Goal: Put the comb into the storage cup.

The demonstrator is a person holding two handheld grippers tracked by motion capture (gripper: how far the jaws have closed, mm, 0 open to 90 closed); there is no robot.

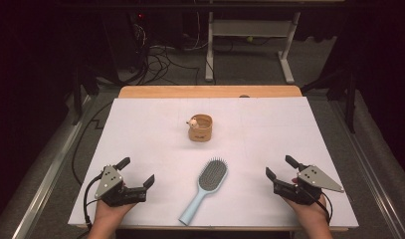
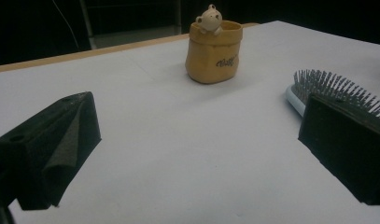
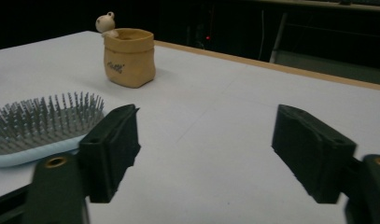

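A light blue hairbrush (image 1: pixel 205 190) with grey bristles lies bristles up on the white table cover, handle toward the front edge. Behind it, mid-table, stands a small tan pot (image 1: pixel 200 127) with a little bear figure on its rim. My left gripper (image 1: pixel 137 172) rests at the front left, jaws wide apart and empty; the left gripper view has the pot (image 2: pixel 214 52) ahead and the brush head (image 2: pixel 334 87) beside its right jaw. At the front right my right gripper (image 1: pixel 280 167) is open and empty too, with the brush (image 3: pixel 43 126) to its left and the pot (image 3: pixel 129 57) beyond.
The white cover (image 1: pixel 155 144) spans the wooden table (image 1: pixel 210 91). A white desk frame (image 1: pixel 250 45) and tangled cables (image 1: pixel 160 59) stand on the floor behind. A black cable (image 1: pixel 88 130) runs along the left side.
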